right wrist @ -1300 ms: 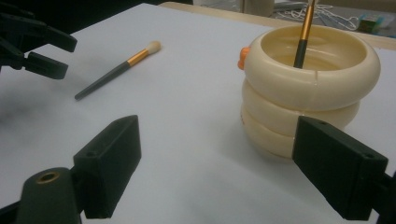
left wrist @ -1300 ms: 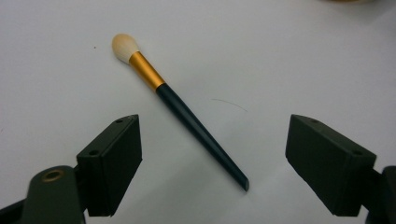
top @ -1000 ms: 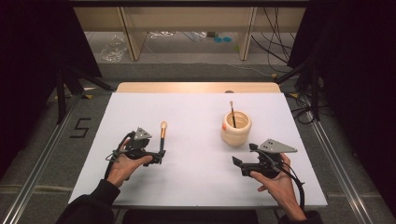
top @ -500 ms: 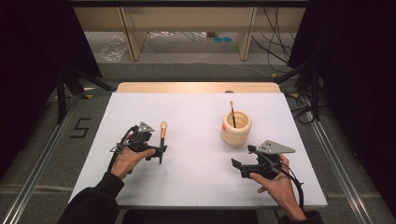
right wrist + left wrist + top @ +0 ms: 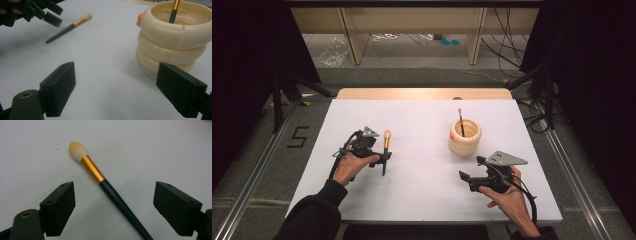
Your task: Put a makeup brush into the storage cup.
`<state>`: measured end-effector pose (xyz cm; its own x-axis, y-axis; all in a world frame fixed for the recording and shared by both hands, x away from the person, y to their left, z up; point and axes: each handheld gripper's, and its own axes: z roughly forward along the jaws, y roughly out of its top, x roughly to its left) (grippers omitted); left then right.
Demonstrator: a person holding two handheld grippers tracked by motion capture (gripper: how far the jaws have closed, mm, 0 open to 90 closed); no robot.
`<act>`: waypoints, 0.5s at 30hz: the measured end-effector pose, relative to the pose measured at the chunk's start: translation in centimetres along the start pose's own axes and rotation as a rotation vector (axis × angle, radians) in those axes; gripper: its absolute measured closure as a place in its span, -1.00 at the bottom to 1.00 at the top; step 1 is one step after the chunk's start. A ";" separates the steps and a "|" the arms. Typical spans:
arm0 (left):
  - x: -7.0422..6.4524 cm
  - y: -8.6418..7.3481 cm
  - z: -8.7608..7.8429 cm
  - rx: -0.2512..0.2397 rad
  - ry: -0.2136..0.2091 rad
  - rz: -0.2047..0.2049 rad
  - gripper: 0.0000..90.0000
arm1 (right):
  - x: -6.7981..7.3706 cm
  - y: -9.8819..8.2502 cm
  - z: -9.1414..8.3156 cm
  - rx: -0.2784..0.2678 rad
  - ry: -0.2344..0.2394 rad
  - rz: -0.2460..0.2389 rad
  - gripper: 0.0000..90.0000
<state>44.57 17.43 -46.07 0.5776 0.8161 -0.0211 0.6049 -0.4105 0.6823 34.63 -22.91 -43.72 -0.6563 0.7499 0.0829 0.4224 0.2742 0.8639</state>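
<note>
A makeup brush [image 5: 386, 145] with a cream tip, gold ferrule and dark handle lies flat on the white table. My left gripper [image 5: 381, 156] hovers just over its handle. In the left gripper view the brush [image 5: 100, 178] runs diagonally between the wide-apart jaws of the left gripper [image 5: 115, 186], which touch nothing. A cream ringed cup [image 5: 464, 137] holds a second brush [image 5: 460, 120] upright. My right gripper [image 5: 469, 170] sits open near the table's front, short of the cup [image 5: 172, 37], and its jaws [image 5: 115, 67] are empty.
The white table [image 5: 422, 195] has bare room in the middle and front. A wooden strip [image 5: 422, 93] runs along its far edge. In the right gripper view, the left gripper [image 5: 37, 10] and the lying brush [image 5: 67, 27] appear at the far left.
My left gripper has edged forward and slightly right, closer over the brush handle. The brush, the cup and the right gripper have stayed put.
</note>
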 end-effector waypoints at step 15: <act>0.4 1.2 0.4 0.072 0.010 0.046 -0.60 | 0.1 0.0 0.0 0.011 -0.001 0.000 -0.62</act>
<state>45.75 17.11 -45.54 0.5999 0.7999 0.0167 0.6161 -0.4751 0.6282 34.60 -22.87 -43.72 -0.6559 0.7503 0.0825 0.4293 0.2809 0.8583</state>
